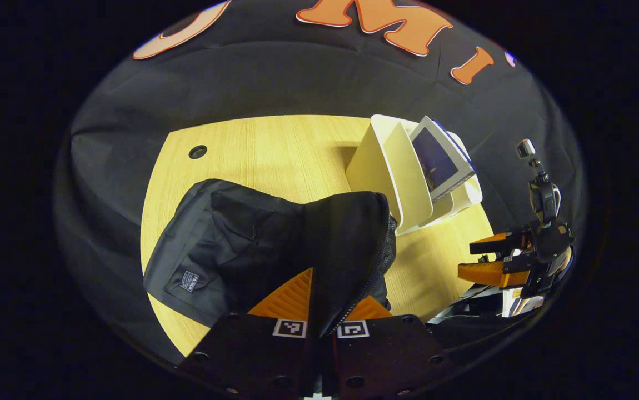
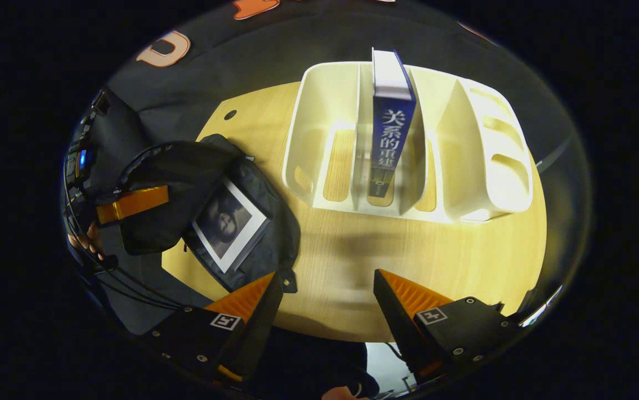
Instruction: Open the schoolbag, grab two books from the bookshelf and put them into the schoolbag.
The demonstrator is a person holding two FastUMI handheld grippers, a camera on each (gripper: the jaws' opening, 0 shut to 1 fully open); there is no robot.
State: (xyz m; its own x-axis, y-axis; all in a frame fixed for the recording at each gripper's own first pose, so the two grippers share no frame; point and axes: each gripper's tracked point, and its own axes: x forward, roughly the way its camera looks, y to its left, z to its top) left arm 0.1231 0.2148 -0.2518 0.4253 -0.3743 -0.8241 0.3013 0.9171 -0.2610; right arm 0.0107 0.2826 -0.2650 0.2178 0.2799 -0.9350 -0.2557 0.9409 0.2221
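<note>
Pinching the schoolbag's (image 2: 186, 183) limp flap with the left gripper (image 1: 319, 303), one book (image 2: 229, 222) already inside, while the right gripper (image 2: 325, 297), fingers apart, faces the stiff, upright blue book (image 2: 392, 128) in the white bookshelf (image 2: 486, 161), likely best gripped across its spine.

- I see warm overhead light brightening the wooden table (image 2: 464, 255) mid-frame, with glare at lower right.
- Fisheye bending curves the edges; the black schoolbag (image 1: 230, 244) stays dim, detail lost.
</note>
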